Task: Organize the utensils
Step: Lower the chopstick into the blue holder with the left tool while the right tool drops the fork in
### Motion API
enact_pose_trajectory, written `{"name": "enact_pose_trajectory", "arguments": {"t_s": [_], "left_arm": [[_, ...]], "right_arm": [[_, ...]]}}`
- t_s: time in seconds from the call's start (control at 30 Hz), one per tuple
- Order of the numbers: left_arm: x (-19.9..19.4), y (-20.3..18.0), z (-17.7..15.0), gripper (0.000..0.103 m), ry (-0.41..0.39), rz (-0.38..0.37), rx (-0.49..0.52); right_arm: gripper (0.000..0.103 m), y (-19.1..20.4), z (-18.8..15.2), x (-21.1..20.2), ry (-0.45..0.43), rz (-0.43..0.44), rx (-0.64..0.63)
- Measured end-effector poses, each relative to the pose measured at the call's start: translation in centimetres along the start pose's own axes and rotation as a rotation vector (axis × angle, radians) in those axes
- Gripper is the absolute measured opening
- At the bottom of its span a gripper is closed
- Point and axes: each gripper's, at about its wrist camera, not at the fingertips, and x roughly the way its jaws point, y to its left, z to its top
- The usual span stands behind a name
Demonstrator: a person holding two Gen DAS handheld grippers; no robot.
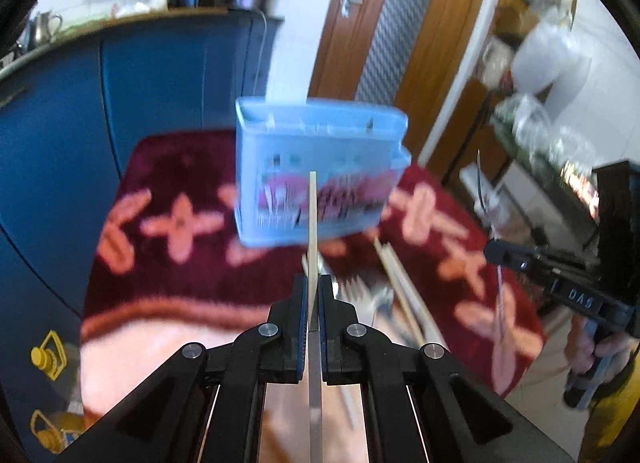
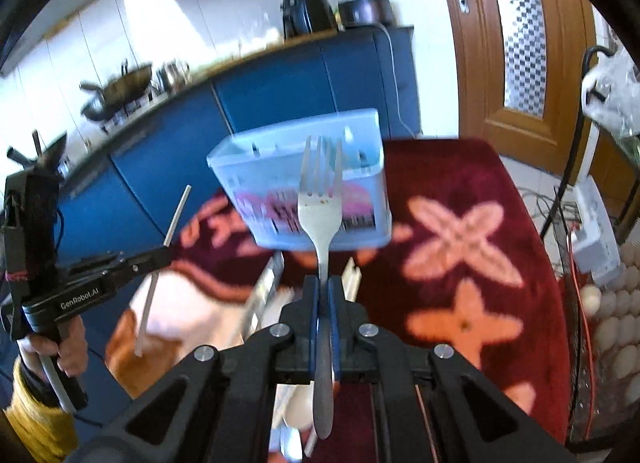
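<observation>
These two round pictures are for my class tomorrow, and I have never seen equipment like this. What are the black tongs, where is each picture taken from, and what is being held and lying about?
No robot here: a person holds a pair of hand-operated tongs in each hand, each with a wide-angle camera looking along its fingers.

In the left camera's picture, the left tongs are shut on a pale chopstick. The right tongs show at that picture's right edge.

In the right camera's picture, the right tongs are shut on a metal fork, prongs up.

Both point toward a light blue plastic holder standing on a dark red cloth with pink flowers. More chopsticks and cutlery lie loose on the cloth nearer the cameras. Blue kitchen cupboards stand behind.
</observation>
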Motion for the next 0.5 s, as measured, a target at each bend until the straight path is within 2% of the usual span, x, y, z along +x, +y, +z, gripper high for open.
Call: {"name": "enact_pose_trajectory", "arguments": {"t_s": [0.17,0.5], "left_arm": [[-0.8,0.2,2.8,0.004,-0.088,-0.001,-0.026],[-0.9,-0.5,9.3,0.004,-0.234,0.005,-0.035]], "right_arm": [[0.006,0.1,2.2,-0.3,-0.088,0.022,0.012],[0.006,-0.2,7.0,0.8,-0.194,0.033,-0.003]]}}
